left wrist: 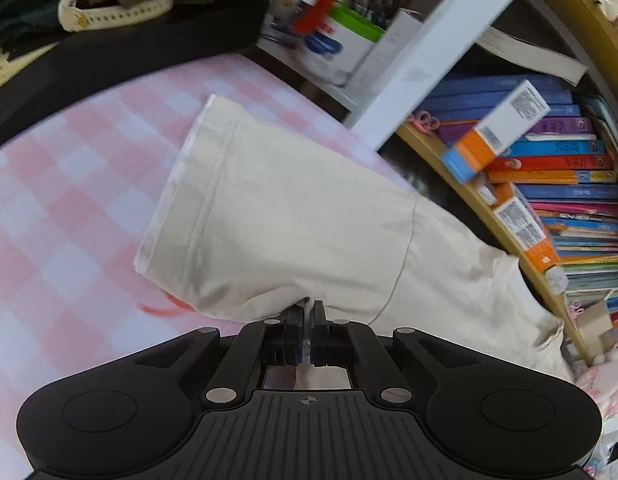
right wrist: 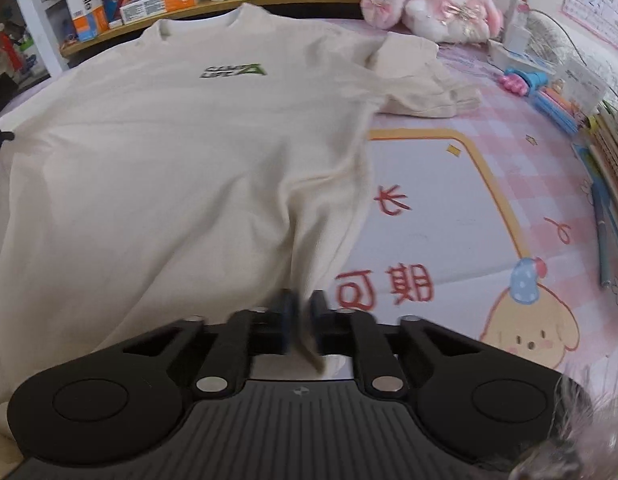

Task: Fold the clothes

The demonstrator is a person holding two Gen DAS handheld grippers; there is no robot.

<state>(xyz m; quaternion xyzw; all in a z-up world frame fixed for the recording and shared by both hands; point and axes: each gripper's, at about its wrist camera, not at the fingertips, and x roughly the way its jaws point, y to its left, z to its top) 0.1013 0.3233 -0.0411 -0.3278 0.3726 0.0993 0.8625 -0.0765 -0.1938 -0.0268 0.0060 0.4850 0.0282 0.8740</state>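
A cream T-shirt [right wrist: 181,152] with a small green and black logo [right wrist: 233,70] lies spread on the pink checked bed cover [right wrist: 509,168], collar toward the bookshelf. My right gripper [right wrist: 303,304] is shut on the shirt's lower right edge, and the cloth ridges up toward it. In the left wrist view the shirt's sleeve [left wrist: 213,196] stretches across the pink checked cover [left wrist: 61,208]. My left gripper [left wrist: 307,312] is shut on the cream fabric near the sleeve's underside.
A shelf of colourful books [left wrist: 557,176] and boxes runs along the bed's far side. A pink plush rabbit [right wrist: 433,0], toys and pens [right wrist: 549,92] crowd the right edge. A black bag [left wrist: 121,52] lies at the far left.
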